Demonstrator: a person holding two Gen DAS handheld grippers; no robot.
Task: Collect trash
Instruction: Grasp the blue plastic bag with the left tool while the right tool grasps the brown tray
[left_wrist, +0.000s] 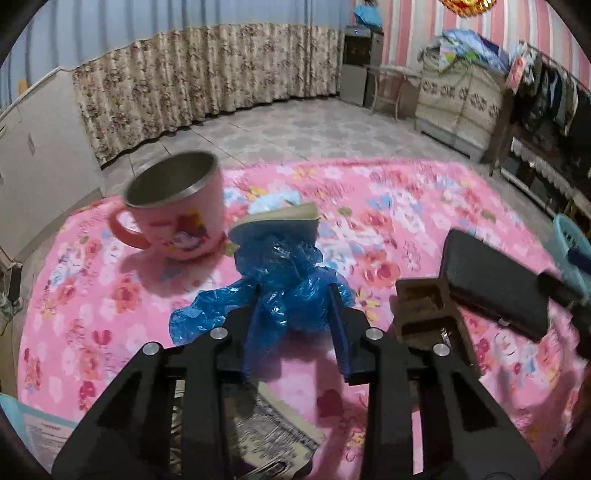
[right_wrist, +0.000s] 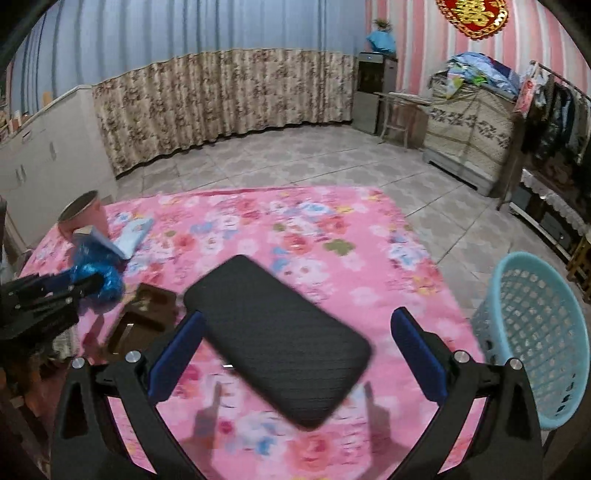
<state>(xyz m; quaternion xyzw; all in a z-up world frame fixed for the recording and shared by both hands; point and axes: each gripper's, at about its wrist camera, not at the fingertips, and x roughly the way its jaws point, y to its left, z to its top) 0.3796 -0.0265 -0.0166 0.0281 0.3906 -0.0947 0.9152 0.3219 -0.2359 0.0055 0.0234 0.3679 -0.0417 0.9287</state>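
Observation:
A crumpled blue plastic bag (left_wrist: 291, 266) lies on the pink flowered cloth (left_wrist: 369, 206). My left gripper (left_wrist: 295, 295) reaches down over it, and its two fingers pinch the near part of the bag between them. From the right wrist view, the same bag (right_wrist: 98, 275) and left gripper (right_wrist: 86, 286) show at the far left. My right gripper (right_wrist: 298, 315) stands wide open over a flat black case (right_wrist: 277, 332), touching nothing. A light blue mesh basket (right_wrist: 535, 332) stands on the floor to the right of the table.
A pink mug (left_wrist: 177, 210) stands behind the bag on the left, with a small booklet (left_wrist: 280, 219) leaning just beyond the bag. A brown two-compartment box (left_wrist: 424, 314) sits between the bag and the black case (left_wrist: 495, 280). Printed paper (left_wrist: 273, 432) lies at the near edge.

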